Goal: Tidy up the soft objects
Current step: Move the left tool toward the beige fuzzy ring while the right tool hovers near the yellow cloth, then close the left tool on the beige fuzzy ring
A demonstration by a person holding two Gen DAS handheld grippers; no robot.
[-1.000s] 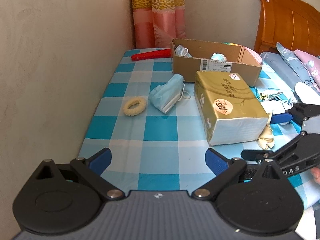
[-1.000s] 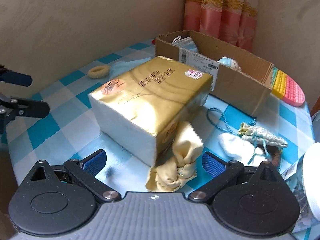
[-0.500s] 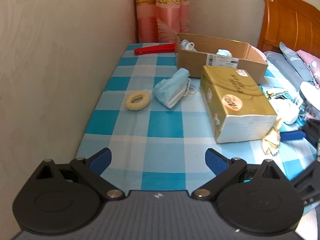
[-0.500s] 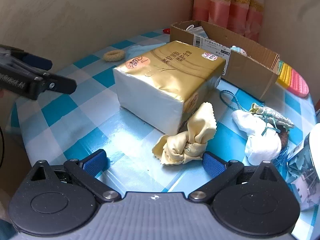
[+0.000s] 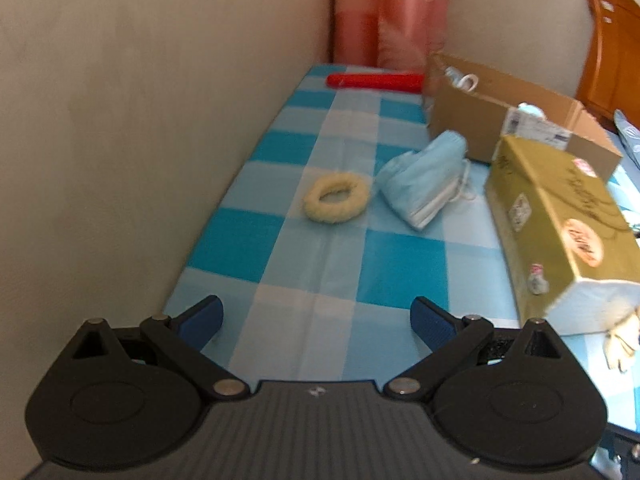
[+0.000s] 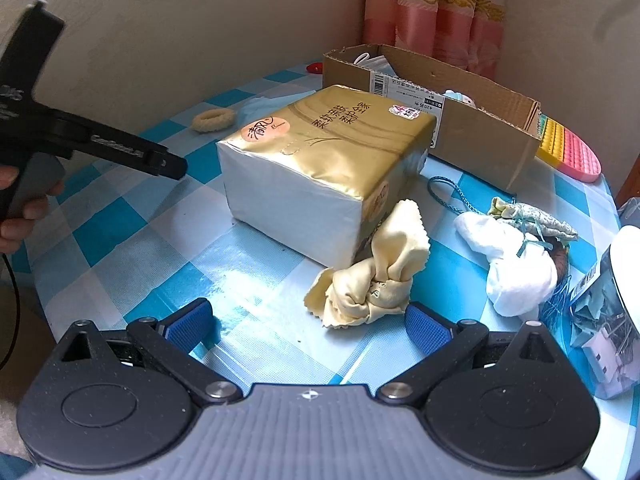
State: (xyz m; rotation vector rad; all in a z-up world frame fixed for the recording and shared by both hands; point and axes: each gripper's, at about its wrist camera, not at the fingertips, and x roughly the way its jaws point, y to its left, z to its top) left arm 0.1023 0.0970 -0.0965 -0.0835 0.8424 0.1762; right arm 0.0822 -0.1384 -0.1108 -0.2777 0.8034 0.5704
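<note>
My left gripper [image 5: 316, 320] is open and empty above the checked table's near end, facing a cream fluffy ring [image 5: 336, 197] and a stack of light blue masks [image 5: 424, 182]. My right gripper [image 6: 308, 324] is open and empty, with a crumpled yellow cloth [image 6: 372, 284] just ahead near its right finger. A gold tissue pack [image 6: 320, 160] lies mid-table; it also shows in the left wrist view [image 5: 560, 216]. A white sock [image 6: 516, 264] and a small fabric pouch [image 6: 536, 220] lie to the right. The open cardboard box [image 6: 440, 120] stands behind.
The wall runs along the table's left edge [image 5: 224, 216]. A red object [image 5: 374, 80] lies at the far end by the curtain [image 5: 392, 12]. A pink and yellow pop mat [image 6: 568, 152] and a clear box of clips [image 6: 608, 320] sit at the right.
Both grippers have drawn back and stayed open. The left view has swung left towards the ring and masks. The yellow cloth now lies farther ahead of the right gripper.
</note>
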